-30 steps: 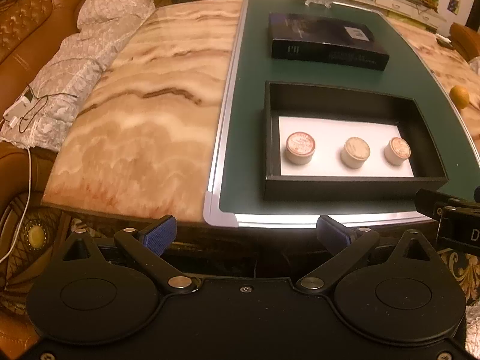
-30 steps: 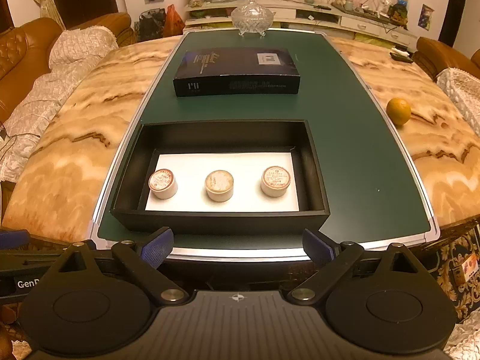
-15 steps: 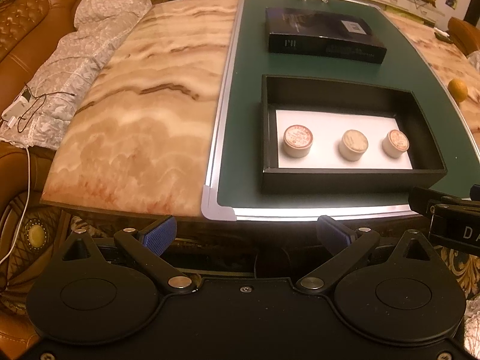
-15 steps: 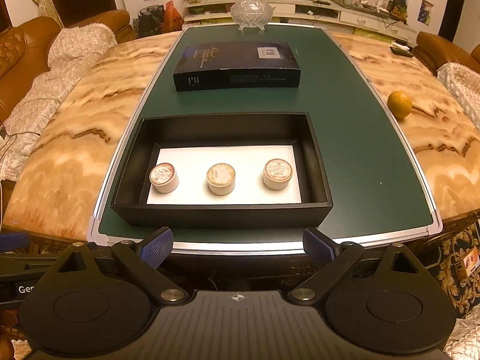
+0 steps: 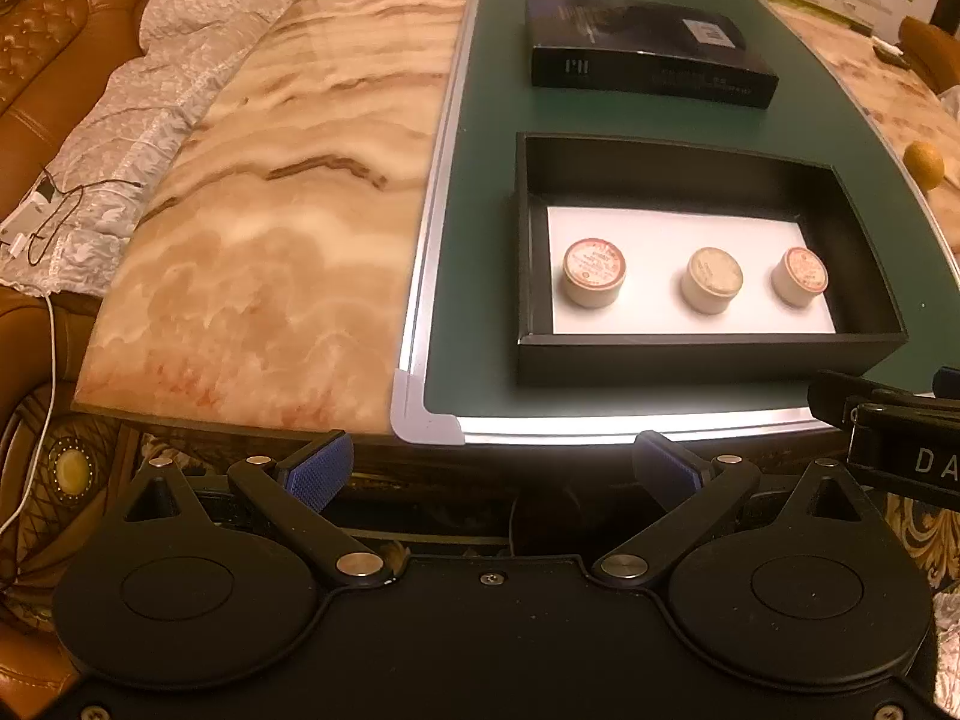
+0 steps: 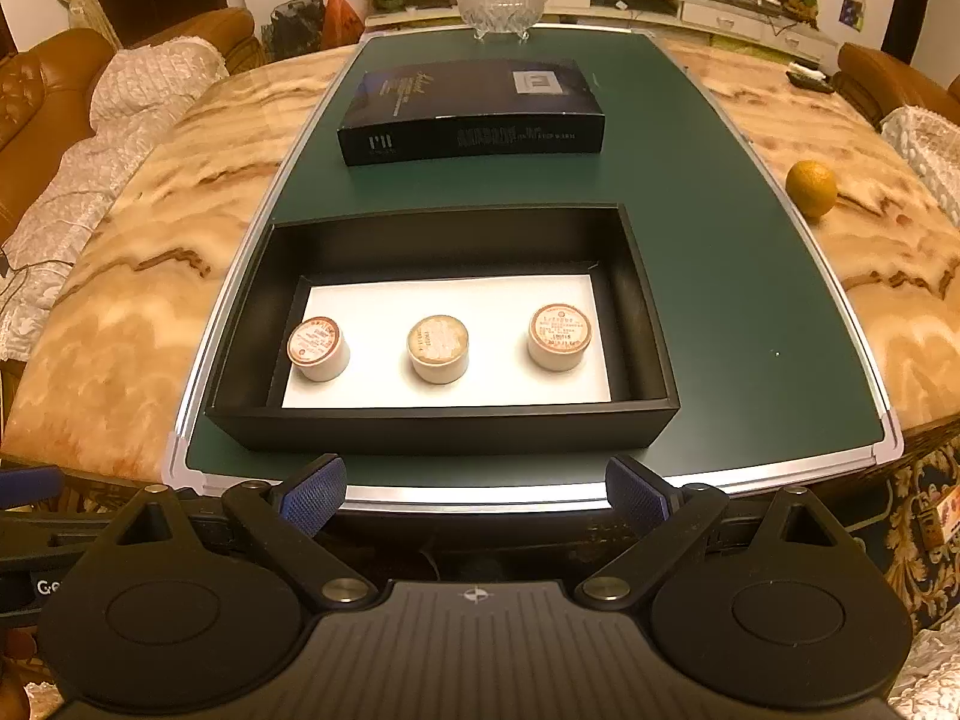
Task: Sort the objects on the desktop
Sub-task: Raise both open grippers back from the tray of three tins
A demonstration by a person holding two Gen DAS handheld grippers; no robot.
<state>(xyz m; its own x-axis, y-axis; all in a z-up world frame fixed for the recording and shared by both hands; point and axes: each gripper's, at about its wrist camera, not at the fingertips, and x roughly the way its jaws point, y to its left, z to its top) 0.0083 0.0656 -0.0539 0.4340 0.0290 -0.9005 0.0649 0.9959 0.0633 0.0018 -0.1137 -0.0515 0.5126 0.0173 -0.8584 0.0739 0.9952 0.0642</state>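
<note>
Marble tabletop [image 6: 138, 324], tan with brown veining, fills both views under warm indoor light; living room behind. Left gripper [image 5: 492, 471] is spread wide and empty, blue pads [image 5: 315, 471] hanging off the near table edge, short of the mat. Right gripper [image 6: 474, 492] likewise wide and empty, pads just before the mat's near rim; its body shows at the right edge of the left wrist view. Green mat [image 6: 720, 252] with silver frame lies lengthwise down the table's middle. On it, nearest the grippers, an open black tray [image 6: 444, 426] with a white liner. Three small round containers stand upright on the liner in a row, well apart: left one [image 6: 318, 348] with red-printed lid, middle one [image 6: 438, 348] with pale lid, right one [image 6: 559, 336] with red-printed lid. Beyond the tray, apart from it, a closed dark box [image 6: 474, 114] lies flat on the mat. Cut-glass lidded bowl [image 6: 501, 0] sits at the mat's far end. Orange fruit [image 6: 811, 188] rests on bare marble just off the mat's right edge. Brown leather sofa [image 5: 42, 60] at left with a white quilted cover [image 5: 150, 120] and a cable on it. Another brown armchair [image 6: 888, 78] at right. Low white cabinet [image 6: 690, 6] on the far wall, cluttered with small items too small to identify.
</note>
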